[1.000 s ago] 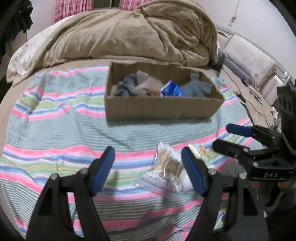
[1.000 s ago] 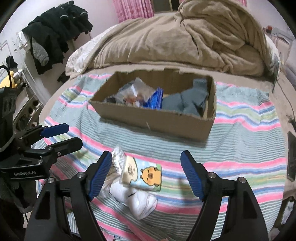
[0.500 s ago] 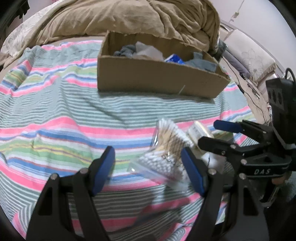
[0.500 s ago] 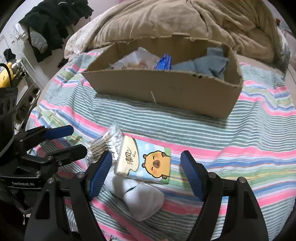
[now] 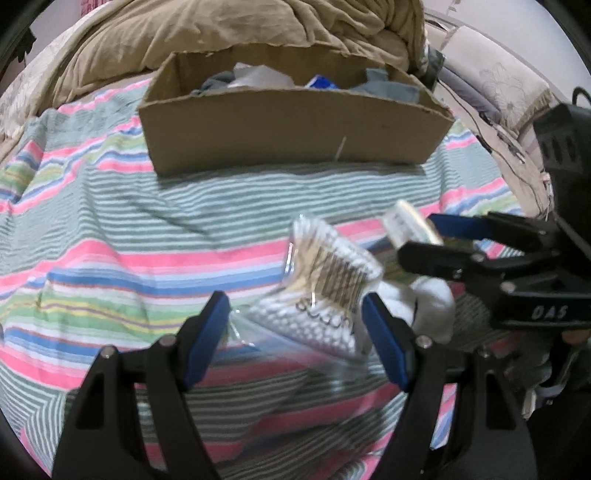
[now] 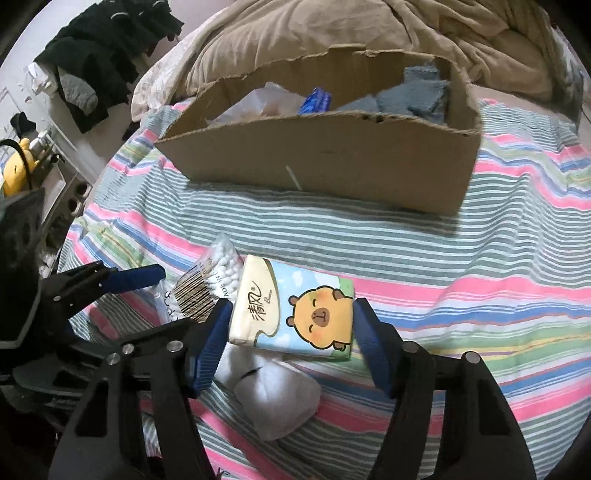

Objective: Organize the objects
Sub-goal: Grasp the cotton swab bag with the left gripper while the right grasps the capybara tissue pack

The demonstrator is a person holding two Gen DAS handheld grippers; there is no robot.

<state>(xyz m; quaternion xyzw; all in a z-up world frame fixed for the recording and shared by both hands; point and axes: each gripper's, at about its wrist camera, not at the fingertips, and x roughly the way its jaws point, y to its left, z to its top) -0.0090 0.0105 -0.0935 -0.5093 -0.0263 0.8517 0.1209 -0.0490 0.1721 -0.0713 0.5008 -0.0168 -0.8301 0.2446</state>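
Note:
A clear bag of cotton swabs (image 5: 325,295) lies on the striped bedspread between the open fingers of my left gripper (image 5: 295,339); it also shows in the right wrist view (image 6: 210,277). A tissue pack with a cartoon capybara (image 6: 295,306) lies between the open fingers of my right gripper (image 6: 288,343). A white rolled sock (image 6: 273,395) lies just under the pack. A cardboard box (image 6: 332,158) with grey cloths and packets stands beyond; it also shows in the left wrist view (image 5: 291,125).
A tan duvet (image 5: 229,33) is heaped behind the box. Dark clothes (image 6: 107,55) hang at the left, and a yellow toy (image 6: 16,170) sits by the bed edge. Pillows (image 5: 509,81) lie at the right.
Both grippers have moved forward and down. The swab bag now sits between the left fingers and the tissue pack between the right fingers. Both stay open.

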